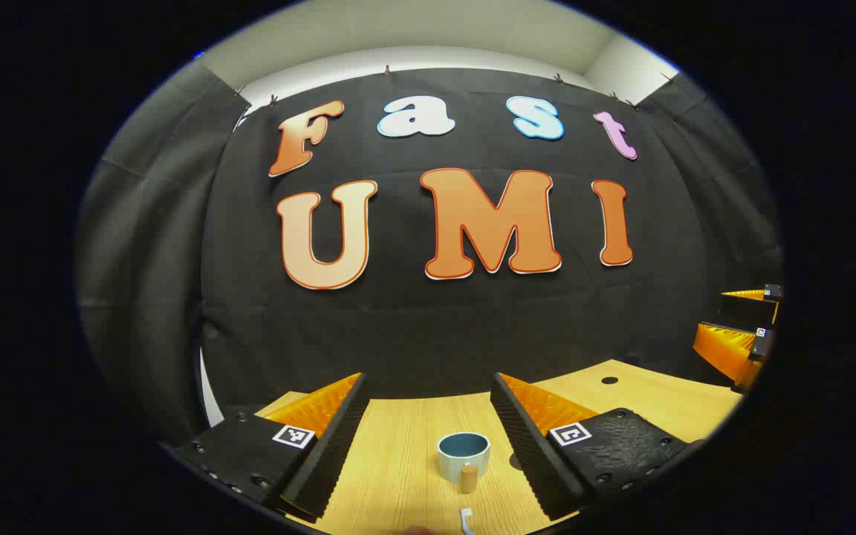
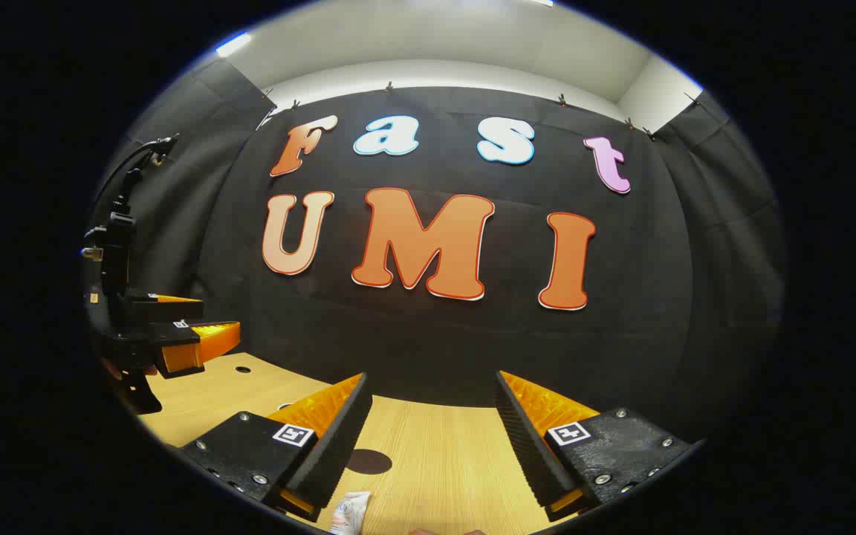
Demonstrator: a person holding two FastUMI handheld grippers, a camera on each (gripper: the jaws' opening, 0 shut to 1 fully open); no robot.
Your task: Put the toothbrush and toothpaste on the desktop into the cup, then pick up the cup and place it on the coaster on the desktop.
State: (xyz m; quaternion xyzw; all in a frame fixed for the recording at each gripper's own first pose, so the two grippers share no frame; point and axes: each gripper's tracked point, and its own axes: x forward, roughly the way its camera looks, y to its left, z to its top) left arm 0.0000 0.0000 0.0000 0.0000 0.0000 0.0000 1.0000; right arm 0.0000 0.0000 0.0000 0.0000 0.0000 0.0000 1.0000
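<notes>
Between the spread fingers of the left gripper [image 1: 428, 438], low centre of the left gripper view, sits the cup [image 1: 463, 455], upright, rim up, with a small cork-like handle [image 1: 469, 477] on its near side. Left gripper released, holding nothing, hovering above the desktop [image 1: 398, 461]. Just below the cup, at the bottom edge of the frame, a white toothbrush [image 1: 465, 521] pokes in; only a short end shows, so its long axis can't be called. It lies nearer the camera than the cup, slightly right of centre.

Right gripper [image 2: 432, 438] is also released and empty. At the bottom of the right gripper view, just left of centre by its left finger, lies the toothpaste [image 2: 349, 513], a white tube cut off by the frame edge; it seems to run toward the camera. Print on it is too small to read. A dark round coaster [image 2: 368, 461] lies flat on the desktop just beyond the tube.

Judgement: left gripper is nearer the toothbrush and cup, right gripper nearer toothpaste and coaster. Both items lie below and behind the fingertips, so each hand would need to draw back and tip down.

Square black-and-white markers [image 1: 293, 436] sit on the fingers; no brand text legible.
</notes>
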